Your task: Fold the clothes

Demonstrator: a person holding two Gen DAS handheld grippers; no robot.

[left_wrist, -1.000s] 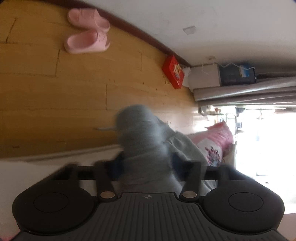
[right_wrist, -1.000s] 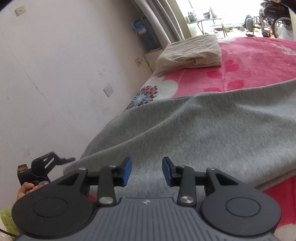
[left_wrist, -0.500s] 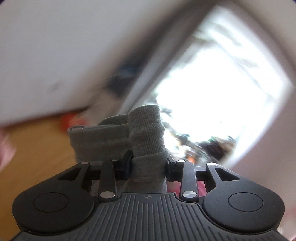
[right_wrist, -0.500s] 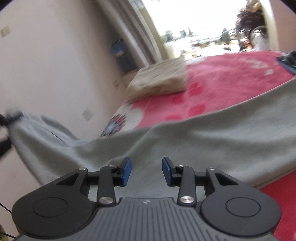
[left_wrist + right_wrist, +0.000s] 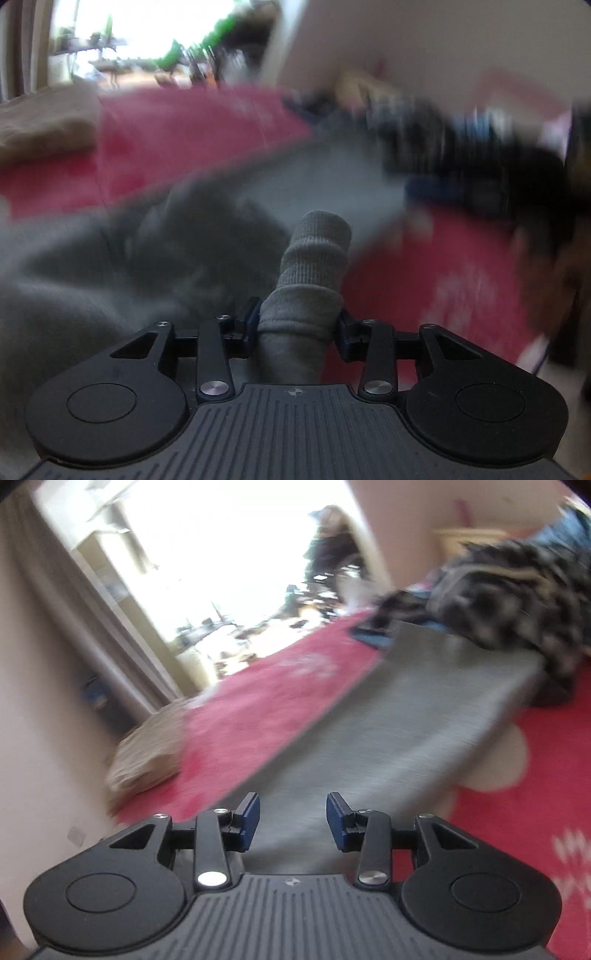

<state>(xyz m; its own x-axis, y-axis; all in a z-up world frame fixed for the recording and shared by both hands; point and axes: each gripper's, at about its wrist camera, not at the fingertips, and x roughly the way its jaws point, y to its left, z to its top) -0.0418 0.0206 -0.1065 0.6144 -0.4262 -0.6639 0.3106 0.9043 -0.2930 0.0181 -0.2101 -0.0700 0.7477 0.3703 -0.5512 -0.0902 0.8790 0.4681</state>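
We are partway through a fold. Our left gripper [image 5: 297,325] pinches a ribbed cuff [image 5: 314,254] of the gray garment [image 5: 424,716], lifted above the rest of the cloth, which lies bunched ahead and to its left. Our right gripper [image 5: 293,819] is spread and holds nothing, with the garment's flat, smooth panel stretching forward from its fingers across the red blanket [image 5: 266,705]. Laying the cuff down is left.

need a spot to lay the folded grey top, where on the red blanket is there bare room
Bare red blanket lies between the beige folded bundle and the grey garment, and again right of the garment near the white flower print. The far end is crowded by a dark mottled pile. The left tool holds the grey cuff.
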